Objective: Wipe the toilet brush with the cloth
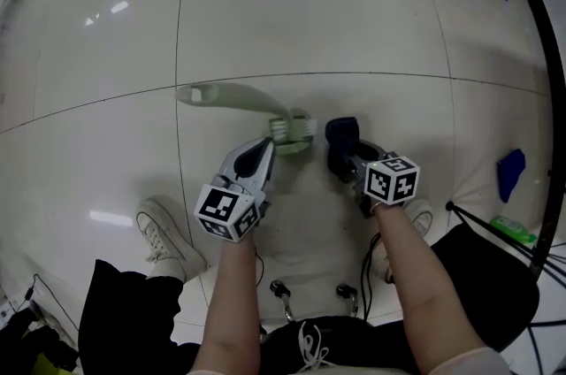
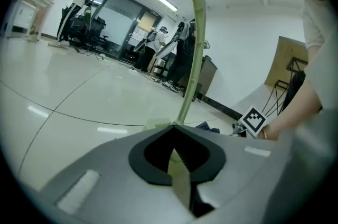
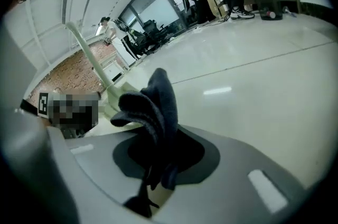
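The left gripper (image 1: 263,154) has its fingers clamped on the toilet brush (image 1: 239,102); the left gripper view shows a pale green part of the brush pinched between them, with the handle rising away beyond the grip. In the head view the grip sits close to the brush head (image 1: 294,134), and the handle runs from there toward 10 o'clock above the white tiled floor (image 1: 309,11). Holding near the head probably steadies the bristle end, so it does not swing under wiping pressure. The right gripper (image 1: 347,163) has its fingers closed on the cloth (image 1: 341,134), a dark blue bundle. The right gripper view shows its folds standing up past the fingertips, which leaves a free pad of fabric to present to the brush. The cloth lies at 3 o'clock of the brush head, just beside it, and contact cannot be confirmed from any view. Judged from this arrangement, the wiping stroke is at or near its start. The next move calls for pressing the free cloth folds against the brush while the left gripper resists the push
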Motion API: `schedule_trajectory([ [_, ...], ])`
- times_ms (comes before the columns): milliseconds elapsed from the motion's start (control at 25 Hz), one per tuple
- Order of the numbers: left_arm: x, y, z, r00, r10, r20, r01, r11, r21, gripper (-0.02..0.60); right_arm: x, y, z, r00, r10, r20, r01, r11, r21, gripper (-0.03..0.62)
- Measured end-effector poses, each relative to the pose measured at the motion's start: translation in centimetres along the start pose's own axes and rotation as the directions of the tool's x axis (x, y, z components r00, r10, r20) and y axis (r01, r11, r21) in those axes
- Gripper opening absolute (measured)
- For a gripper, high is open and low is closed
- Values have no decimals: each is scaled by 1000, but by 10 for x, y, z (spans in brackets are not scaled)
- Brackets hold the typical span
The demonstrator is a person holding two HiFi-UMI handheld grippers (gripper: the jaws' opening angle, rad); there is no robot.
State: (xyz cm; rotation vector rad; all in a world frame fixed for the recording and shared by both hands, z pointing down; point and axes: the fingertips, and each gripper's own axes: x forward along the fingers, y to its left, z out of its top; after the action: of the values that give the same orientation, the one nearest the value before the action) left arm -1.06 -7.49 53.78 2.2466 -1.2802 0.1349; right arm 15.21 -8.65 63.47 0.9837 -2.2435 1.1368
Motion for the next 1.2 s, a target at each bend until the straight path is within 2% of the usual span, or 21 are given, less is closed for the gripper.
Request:
schedule_trajectory([
  [80, 1, 0, 2, 1000, 11, 14, -11, 1000, -15, 6, 4, -8, 23, 1000, 1, 22, 0, 1000, -24, 75],
  [200, 6, 0, 3, 1000, 22, 10, -22, 1000, -3, 6, 22, -5, 55, 997, 48, 52, -47, 999, -27, 75],
  [320, 9, 0, 5, 999, 34, 13, -34, 999, 2, 6, 47, 13, 64, 986, 164, 17, -164, 986, 20, 77],
  [400, 12, 0, 5, 999, 37, 12, -37, 999, 2, 6, 62, 24, 60, 973, 227, -36, -226, 973, 40, 77],
  [480, 14, -2, 2, 1000, 30, 2, -30, 1000, -1, 6, 70, 25, 55, 967, 245, -67, -239, 968, 80, 77],
  [560, 15, -5, -2, 1000, 22, -2, -22, 1000, 1, 6, 72, 19, 50, 963, 261, -70, -248, 957, 152, 77],
  [720, 15, -5, -3, 999, 34, 24, -34, 999, -4, 6, 66, 17, 34, 943, 327, -54, -296, 905, 305, 75],
  [840, 16, -6, -3, 999, 33, 21, -34, 999, 5, 6, 57, 20, 20, 938, 345, -45, -307, 882, 358, 75],
  [1000, 15, -5, -2, 999, 33, 34, -33, 999, -20, 6, 45, 28, -4, 929, 367, -53, -312, 851, 422, 75],
  [1080, 15, -6, -3, 999, 34, 25, -33, 999, -21, 6, 37, 27, -11, 934, 350, -77, -293, 869, 398, 77],
  [1200, 14, -5, -2, 999, 41, 25, -41, 999, -35, 6, 26, 20, 5, 961, 260, -89, -237, 948, 211, 75],
])
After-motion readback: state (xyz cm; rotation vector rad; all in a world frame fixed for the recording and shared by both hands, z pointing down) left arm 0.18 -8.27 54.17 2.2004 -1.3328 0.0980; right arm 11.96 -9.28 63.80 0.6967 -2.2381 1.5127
